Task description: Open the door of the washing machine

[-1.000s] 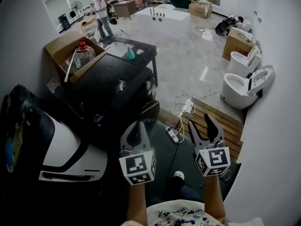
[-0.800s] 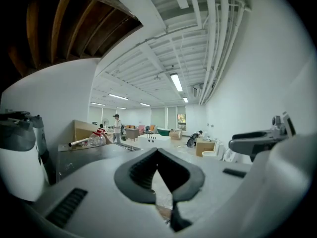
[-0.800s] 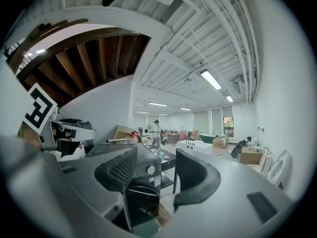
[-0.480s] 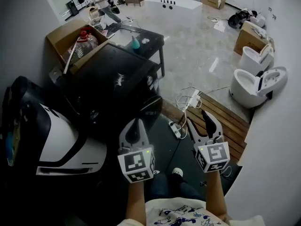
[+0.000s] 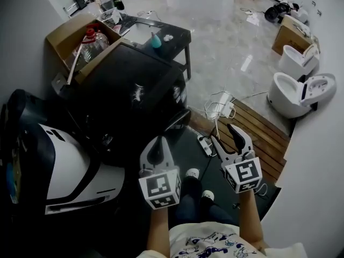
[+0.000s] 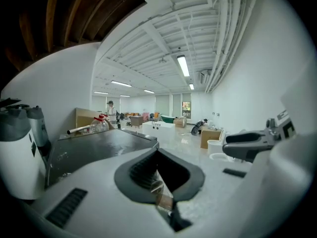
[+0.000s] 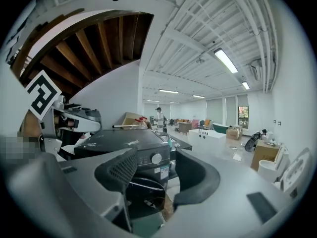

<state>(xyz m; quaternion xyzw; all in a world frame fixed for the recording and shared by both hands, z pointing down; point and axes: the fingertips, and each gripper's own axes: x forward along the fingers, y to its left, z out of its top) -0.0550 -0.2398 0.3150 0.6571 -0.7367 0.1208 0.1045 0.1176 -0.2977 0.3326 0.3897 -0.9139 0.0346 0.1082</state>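
Black washing machine (image 5: 129,95): round front door (image 7: 140,195) judged rigid, hinged, latched; hold best taken at its rim. Left tool (image 5: 157,145) clenched, empty; right tool (image 5: 224,135) released; both held clear.

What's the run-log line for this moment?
left tongs shut | right tongs open, empty | black front-loading washing machine door closed, untouched

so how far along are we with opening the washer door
Nothing done yet: the washing machine door looks shut. In hand: both hover short of it, right tongs open, left tongs shut and empty. Left to do: reach the door and pull it open.
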